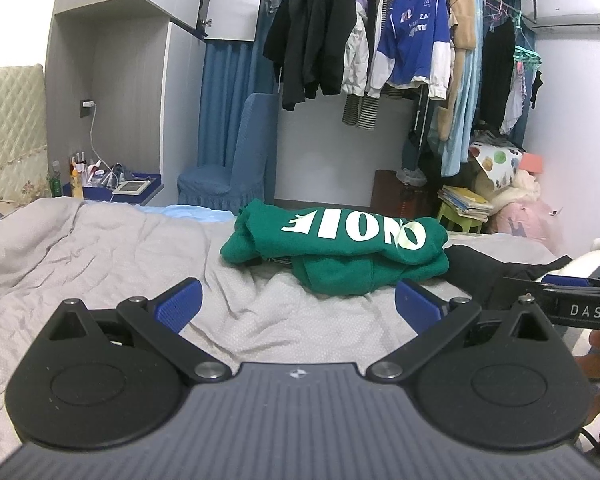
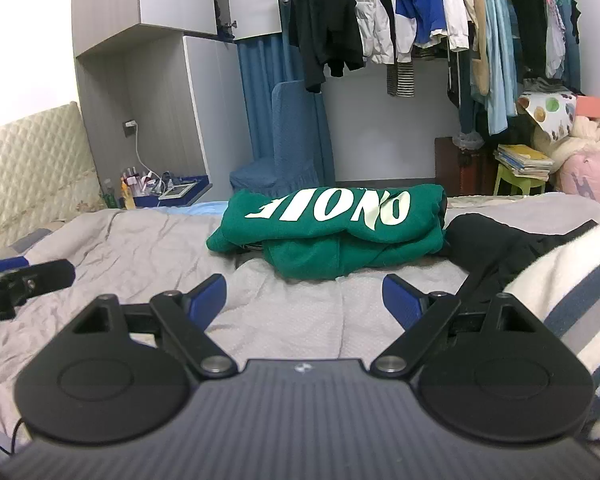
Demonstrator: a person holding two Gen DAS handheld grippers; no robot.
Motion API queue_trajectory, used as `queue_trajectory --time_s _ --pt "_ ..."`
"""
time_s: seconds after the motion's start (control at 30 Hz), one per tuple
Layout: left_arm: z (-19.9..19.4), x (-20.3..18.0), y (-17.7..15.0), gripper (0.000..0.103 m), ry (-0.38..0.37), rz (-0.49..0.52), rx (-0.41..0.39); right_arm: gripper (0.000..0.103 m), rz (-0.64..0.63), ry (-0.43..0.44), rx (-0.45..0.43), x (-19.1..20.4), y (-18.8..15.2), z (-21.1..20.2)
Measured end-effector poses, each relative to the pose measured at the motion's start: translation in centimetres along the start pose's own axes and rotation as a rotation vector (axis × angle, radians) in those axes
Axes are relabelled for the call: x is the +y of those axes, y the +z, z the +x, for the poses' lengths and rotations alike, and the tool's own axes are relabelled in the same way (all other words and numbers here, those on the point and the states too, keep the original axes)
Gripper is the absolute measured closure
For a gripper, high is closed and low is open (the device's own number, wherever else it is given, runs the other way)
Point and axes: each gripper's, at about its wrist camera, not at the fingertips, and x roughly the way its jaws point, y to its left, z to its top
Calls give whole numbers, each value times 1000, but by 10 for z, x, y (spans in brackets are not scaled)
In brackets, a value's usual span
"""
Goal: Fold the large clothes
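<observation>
The green sweatshirt lies folded on the bed at twelve o'clock; a black garment (two o'clock, seemingly unfolded) waits. The left gripper and right gripper gape empty

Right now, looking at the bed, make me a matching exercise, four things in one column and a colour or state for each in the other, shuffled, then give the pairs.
Things:
1. sweatshirt lying on the bed cover
2. bed cover
3. chair past the bed
4. right gripper

Descriptions:
A. grey and wrinkled
B. open, nothing between its fingers
C. green with white letters, folded
D. blue fabric cover

Pairs: 1-C, 2-A, 3-D, 4-B
</observation>
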Motion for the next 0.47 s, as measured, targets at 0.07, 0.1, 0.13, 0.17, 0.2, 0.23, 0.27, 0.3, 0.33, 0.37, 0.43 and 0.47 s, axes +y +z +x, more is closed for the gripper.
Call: queue_trajectory --time_s 0.07,0.1,0.13,0.17,0.2,0.23,0.27,0.3,0.33,0.37,0.43,0.47 --pt "0 -2 -1 0 1 9 -2 17 1 5 -1 1 0 -1" --pt "-2 -3 -1 0 3 15 -7 17 1 5 0 1 0 -1" --pt "-2 -3 -1 0 6 18 -10 16 0 4 1 3 0 -2" --pt "-3 -4 -1 0 7 21 -13 17 -4 4 -1 3 0 -2" --pt "-3 -4 -1 0 5 22 -13 17 -10 2 -4 4 0 -2" --pt "-3 -3 0 0 4 21 -13 16 -14 0 -5 5 -1 -2" --pt "-3 -4 0 0 5 19 -14 16 -16 0 -6 5 -1 -2" --pt "-4 -4 0 0 3 17 -15 16 -15 2 -5 5 -1 -2" --pt "-4 -4 0 0 1 16 -16 16 -14 3 -3 4 0 -2" --pt "-5 -5 0 0 -1 16 -16 16 -15 2 -3 5 0 -2" --pt "-5 -5 0 0 0 18 -16 17 -16 0 -2 4 0 -2" --pt "-5 -6 0 0 2 19 -16 16 -15 0 0 5 0 -2"
